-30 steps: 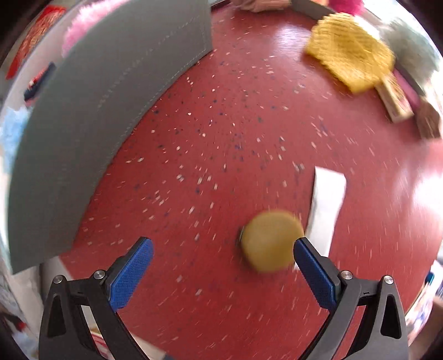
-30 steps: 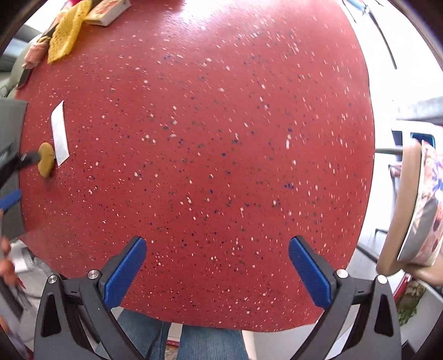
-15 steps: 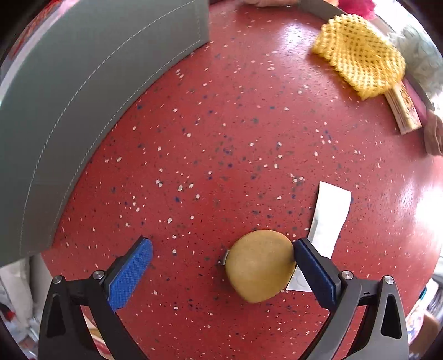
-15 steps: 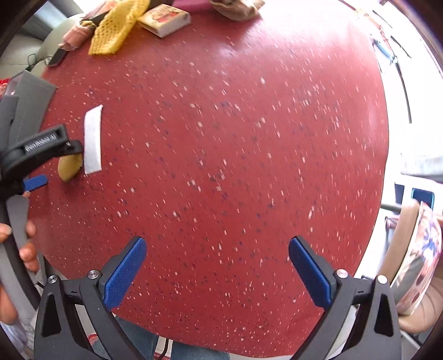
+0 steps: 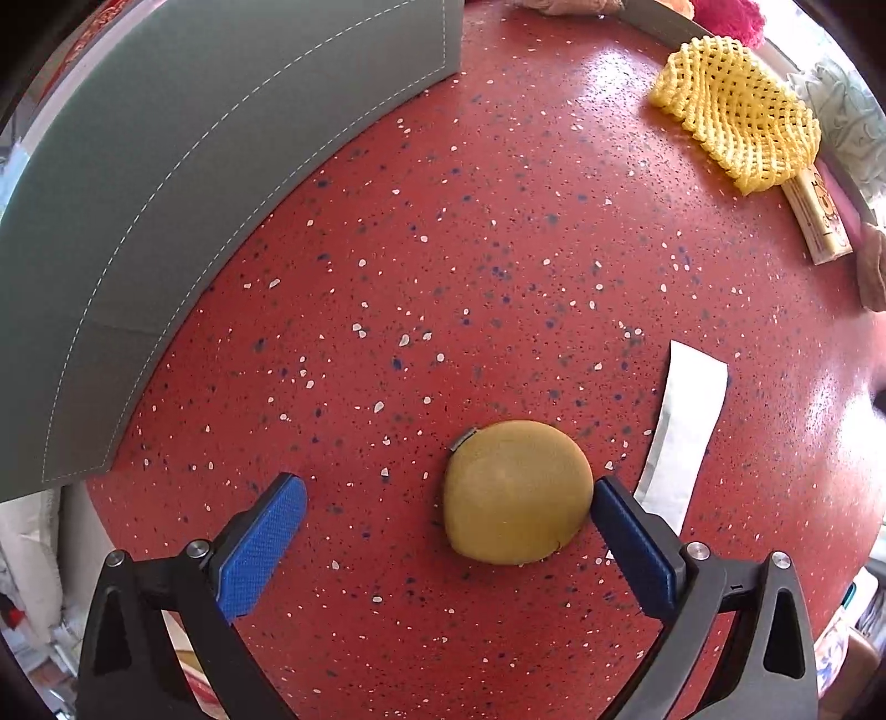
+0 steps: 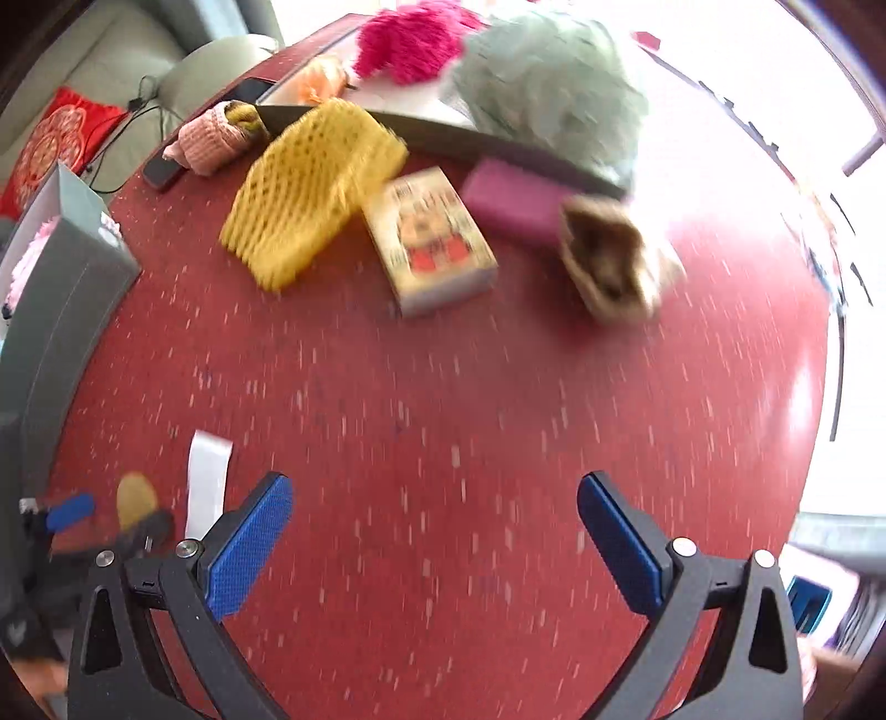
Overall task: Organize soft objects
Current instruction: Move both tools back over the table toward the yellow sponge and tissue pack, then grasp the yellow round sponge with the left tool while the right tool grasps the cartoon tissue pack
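A round tan sponge [image 5: 518, 492] lies on the red speckled table [image 5: 498, 249]. My left gripper [image 5: 448, 512] is open around it, its right finger [image 5: 631, 540] touching the sponge's right side and the left finger well clear. The sponge also shows small in the right wrist view [image 6: 135, 498]. My right gripper [image 6: 434, 515] is open and empty above bare table. A yellow foam net [image 6: 310, 194], a brown soft item [image 6: 609, 260], a pink knit item [image 6: 213, 138], a magenta fluffy item [image 6: 410, 44] and a pale green fluffy item [image 6: 554, 94] lie at the far side.
A grey fabric bin [image 5: 166, 183] stands at the left. A white paper strip [image 5: 684, 432] lies right of the sponge. A printed box [image 6: 432, 243] and a purple block [image 6: 509, 202] lie near the soft items. A phone [image 6: 163, 171] rests at the far edge.
My left gripper has moved closer to the sponge, which now sits between its fingers against the right one. My right gripper has swung up to face the far items.
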